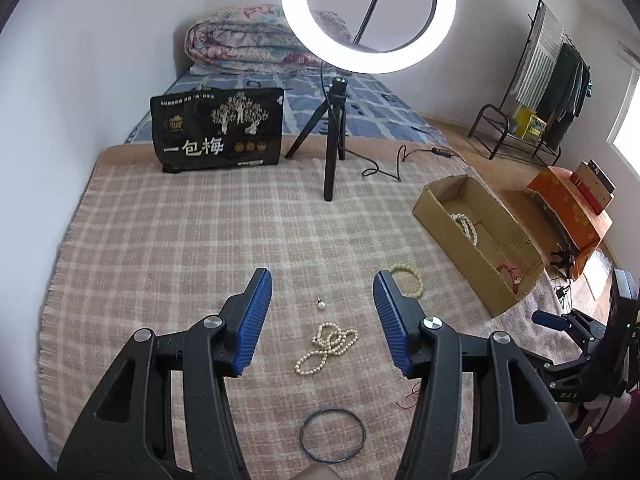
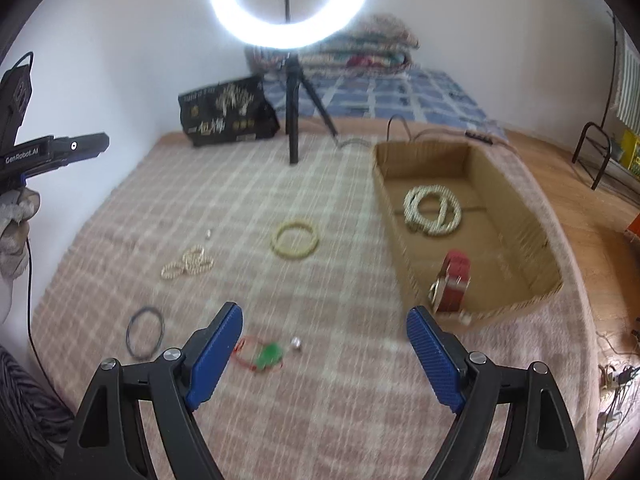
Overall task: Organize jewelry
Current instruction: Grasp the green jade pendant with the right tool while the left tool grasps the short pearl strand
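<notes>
Both grippers hang over the checked blanket (image 1: 168,240) on the bed, each with jaws spread and nothing between them. The left gripper (image 1: 322,292) points down at the loose pearl necklace (image 1: 326,347), which lies in a tangle near the blanket's near edge, with a single pearl earring (image 1: 320,303) just beyond it and a thin blue bangle (image 1: 333,434) closer to the edge. The right gripper (image 2: 324,344) hovers over a red-corded green pendant (image 2: 266,354), blurred in its view.

The cardboard box (image 1: 448,216) sits toward the blanket's right edge and already holds a coiled bead strand (image 2: 432,210) and a red strap with a buckle (image 2: 454,282). A pale yellow bead bracelet (image 1: 410,278) lies between the necklace and the box.

For the necklace, I'd come down over the thickest bunch of loops and pinch several strands together, so that no tail drags or snags the weave on the lift. The pendant's thin cord looks slippery; gripping the green piece itself seems safer.
</notes>
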A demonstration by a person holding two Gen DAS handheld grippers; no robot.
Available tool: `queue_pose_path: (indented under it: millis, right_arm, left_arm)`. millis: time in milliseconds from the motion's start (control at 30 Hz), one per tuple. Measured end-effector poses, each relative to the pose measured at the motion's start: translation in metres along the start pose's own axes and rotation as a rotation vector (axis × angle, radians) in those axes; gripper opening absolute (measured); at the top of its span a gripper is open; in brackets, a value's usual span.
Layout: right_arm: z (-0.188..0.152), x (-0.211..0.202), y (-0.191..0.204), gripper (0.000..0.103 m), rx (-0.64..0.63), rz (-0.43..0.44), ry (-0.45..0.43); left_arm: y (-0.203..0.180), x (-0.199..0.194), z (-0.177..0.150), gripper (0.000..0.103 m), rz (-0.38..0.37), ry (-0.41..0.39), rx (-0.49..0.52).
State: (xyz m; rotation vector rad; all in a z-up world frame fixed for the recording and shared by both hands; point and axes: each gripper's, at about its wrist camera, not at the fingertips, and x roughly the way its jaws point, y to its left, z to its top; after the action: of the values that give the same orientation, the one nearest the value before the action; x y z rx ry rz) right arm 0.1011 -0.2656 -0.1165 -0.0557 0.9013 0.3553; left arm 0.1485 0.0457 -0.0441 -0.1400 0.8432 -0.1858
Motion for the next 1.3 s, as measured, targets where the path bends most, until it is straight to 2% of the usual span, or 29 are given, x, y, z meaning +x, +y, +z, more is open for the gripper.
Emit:
queue_pose_path:
  millis: [133, 267, 533, 733, 833, 1000, 1300]
  right_arm:
    - [-0.018, 0.018, 0.009, 0.086, 0.003, -0.010, 0.105]
    - [-0.034, 0.034, 0.014, 0.079, 0.017, 0.015, 0.171]
    - [-0.044, 0.053, 0.012, 0.064, 0.096, 0.083, 0.218]
    - [-0.040, 0.065, 0.013, 0.055, 0.144, 0.134, 0.237]
    - [-0.037, 0.071, 0.014, 0.054, 0.165, 0.158, 0.248]
    - [-0.032, 0.083, 0.018, 0.043, 0.189, 0.182, 0.259]
    - [-0.024, 0.094, 0.028, 0.038, 0.156, 0.147, 0.258]
  left_arm:
    - [0.007, 0.021, -0.017, 0.054, -0.015, 0.069, -0.007]
    - [0.007, 0.047, -0.030, 0.054, -0.050, 0.160, 0.000]
    - [-0.004, 0.079, -0.050, 0.054, -0.072, 0.260, 0.051]
    - [-0.015, 0.090, -0.058, 0.054, -0.086, 0.293, 0.100]
    - [-0.014, 0.095, -0.058, 0.054, -0.087, 0.303, 0.097]
    - [-0.011, 0.102, -0.057, 0.054, -0.089, 0.313, 0.085]
    - [-0.014, 0.119, -0.059, 0.054, -0.078, 0.337, 0.110]
